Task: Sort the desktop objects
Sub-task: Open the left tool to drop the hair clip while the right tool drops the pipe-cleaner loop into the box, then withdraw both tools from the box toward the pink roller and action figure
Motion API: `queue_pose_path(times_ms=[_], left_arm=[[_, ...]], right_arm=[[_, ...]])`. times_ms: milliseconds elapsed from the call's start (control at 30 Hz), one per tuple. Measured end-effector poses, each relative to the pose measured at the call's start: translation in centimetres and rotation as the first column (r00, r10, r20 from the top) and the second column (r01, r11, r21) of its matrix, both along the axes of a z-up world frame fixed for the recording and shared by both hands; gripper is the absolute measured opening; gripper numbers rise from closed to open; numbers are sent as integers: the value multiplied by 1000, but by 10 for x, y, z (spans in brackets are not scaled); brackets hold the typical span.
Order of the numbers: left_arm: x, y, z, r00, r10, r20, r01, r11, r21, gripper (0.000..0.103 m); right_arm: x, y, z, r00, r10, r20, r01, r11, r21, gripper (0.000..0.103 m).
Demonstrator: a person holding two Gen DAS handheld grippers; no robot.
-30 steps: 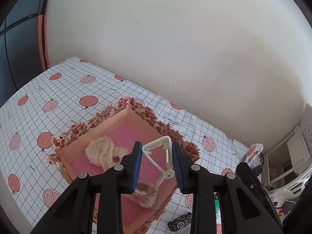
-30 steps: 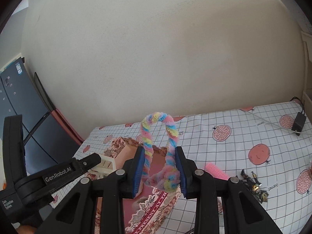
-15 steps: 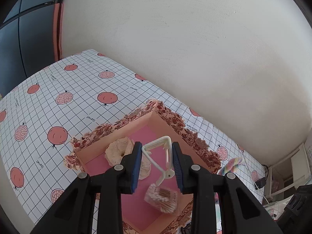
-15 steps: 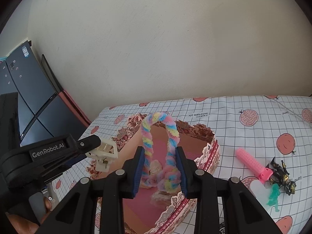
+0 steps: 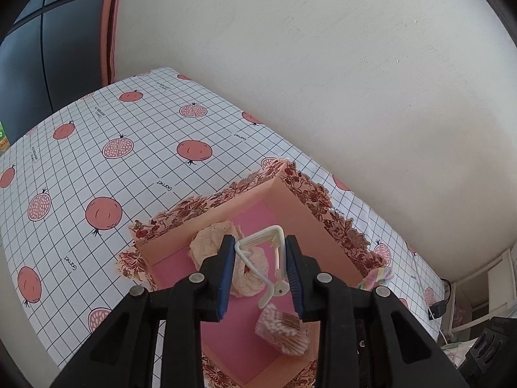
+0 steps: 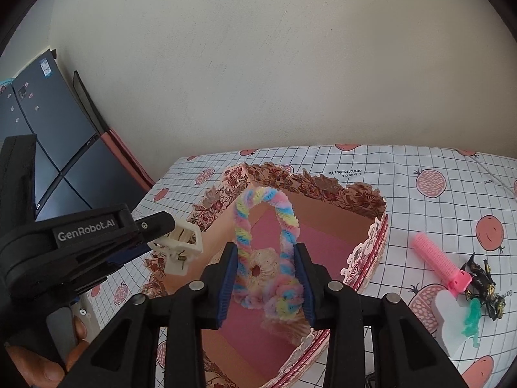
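My left gripper (image 5: 260, 274) is shut on a cream plastic clip (image 5: 261, 258) and holds it above the pink floral box (image 5: 307, 213). The same clip (image 6: 181, 245) and left gripper show at the left of the right wrist view, over the box's left rim. My right gripper (image 6: 266, 283) is shut on a pastel rainbow twisted loop (image 6: 258, 226), held over the box (image 6: 365, 226). Inside the box lie a cream lace scrunchie (image 5: 210, 242) and a pack of cotton swabs (image 5: 281, 329).
On the pomegranate-print tablecloth (image 5: 97, 161) right of the box lie a pink hair roller (image 6: 439, 262), a black-and-gold trinket (image 6: 484, 278), a green figurine (image 6: 471, 320) and a white foam piece (image 6: 446, 317). A wall stands behind the table, dark panels at the left.
Both grippers have moved further over the box with their objects still held. The view of the box interior has shifted, and the swab pack now sits lower right under my left gripper.
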State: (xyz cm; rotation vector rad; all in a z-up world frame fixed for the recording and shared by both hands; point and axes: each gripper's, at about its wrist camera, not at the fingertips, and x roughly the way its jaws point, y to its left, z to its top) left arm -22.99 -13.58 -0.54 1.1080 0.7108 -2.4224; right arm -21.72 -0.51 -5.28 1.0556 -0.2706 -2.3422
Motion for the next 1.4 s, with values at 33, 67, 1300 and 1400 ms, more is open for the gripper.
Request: queue_pose_path(times_ms=[33,67,1300,1400], left_arm=[[0,-1,-1,1000,4,6,-4,1000,2,32],[0,-2,-3,1000,7,10,-7,1000,2,32],[-5,1,-2,1000,-17,14,17,1000,2,73],[-7,5,-1,1000,-27,15,27,1000,-11,82]], right_arm=[[-1,-1,-2,1000,5,4,-5,1000,2,41],[-2,-3,-3,1000,10,9,-10,1000,6,41],[-6,-3,-1,1000,-12,24,11,999,54,65],[-7,4,2,999,-32,26,31,998,54,66]])
